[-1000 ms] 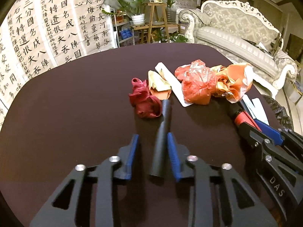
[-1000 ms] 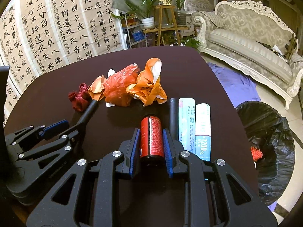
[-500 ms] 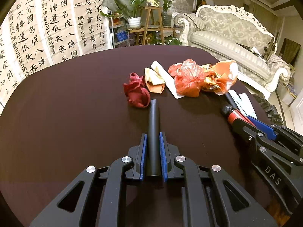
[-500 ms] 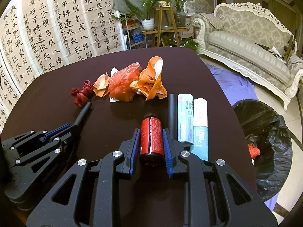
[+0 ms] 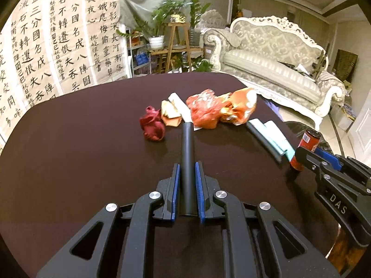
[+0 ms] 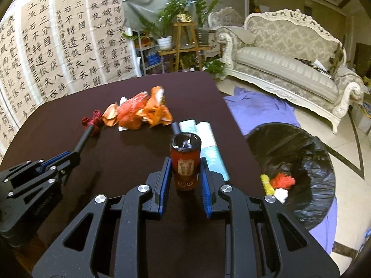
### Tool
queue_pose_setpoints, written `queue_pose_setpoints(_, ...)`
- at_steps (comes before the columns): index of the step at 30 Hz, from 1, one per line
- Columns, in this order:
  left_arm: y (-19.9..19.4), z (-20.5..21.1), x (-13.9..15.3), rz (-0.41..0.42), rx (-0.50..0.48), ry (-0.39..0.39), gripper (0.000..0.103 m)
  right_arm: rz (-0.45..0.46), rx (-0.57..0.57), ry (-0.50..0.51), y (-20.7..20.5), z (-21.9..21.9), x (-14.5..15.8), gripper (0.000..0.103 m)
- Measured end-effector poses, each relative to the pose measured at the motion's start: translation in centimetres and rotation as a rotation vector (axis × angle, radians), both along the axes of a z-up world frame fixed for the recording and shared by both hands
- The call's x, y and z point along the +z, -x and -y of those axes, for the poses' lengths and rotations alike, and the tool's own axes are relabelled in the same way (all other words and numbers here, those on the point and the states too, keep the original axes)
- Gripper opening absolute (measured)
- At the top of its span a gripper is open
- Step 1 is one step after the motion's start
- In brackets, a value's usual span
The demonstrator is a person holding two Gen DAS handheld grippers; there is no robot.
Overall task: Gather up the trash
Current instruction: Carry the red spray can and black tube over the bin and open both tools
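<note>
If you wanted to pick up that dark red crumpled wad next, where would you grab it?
Pinch the dark red wad across its bulging middle, coming down from above: it is a loose lump lying low on the table, with bare tabletop on its left and near sides.

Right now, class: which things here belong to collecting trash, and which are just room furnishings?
Part of the job:
black tube in the left gripper
red bottle in the right gripper
crumpled wrappers
black bin bag

Just lying about:
sofa
potted plants
calligraphy sheets
</note>
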State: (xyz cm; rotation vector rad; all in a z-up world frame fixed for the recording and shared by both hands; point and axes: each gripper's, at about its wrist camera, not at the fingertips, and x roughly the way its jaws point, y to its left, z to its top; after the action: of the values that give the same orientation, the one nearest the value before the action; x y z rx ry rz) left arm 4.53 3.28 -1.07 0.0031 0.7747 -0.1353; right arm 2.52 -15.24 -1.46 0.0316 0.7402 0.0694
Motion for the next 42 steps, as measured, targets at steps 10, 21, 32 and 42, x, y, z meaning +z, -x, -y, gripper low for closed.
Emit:
queue_pose_setpoints(10, 0.4, 2.8, 0.4, 0.022, -0.047, -0.004, 0.014, 0.021, -0.064, 0.0, 0.8, 2.9, 0.4, 0.023)
queue_pose_setpoints(21, -0.5, 8.8, 1.7, 0.071, -0.147, 0.005, 0.014, 0.079, -0.201, 0.027, 1.0, 8.9, 1.5, 0.023)
queue_pose_setpoints(32, -3.0, 15.1, 1.5, 0.098, -0.197, -0.021, 0.014, 0.097, -0.295, 0.055, -0.2, 14.1, 0.1, 0.023)
queue_pose_setpoints(42, -5.4, 19.8, 0.3, 0.092, -0.226, -0.069, 0.014, 0.084, -0.329, 0.044, -1.8, 17.2, -0.9, 0.023)
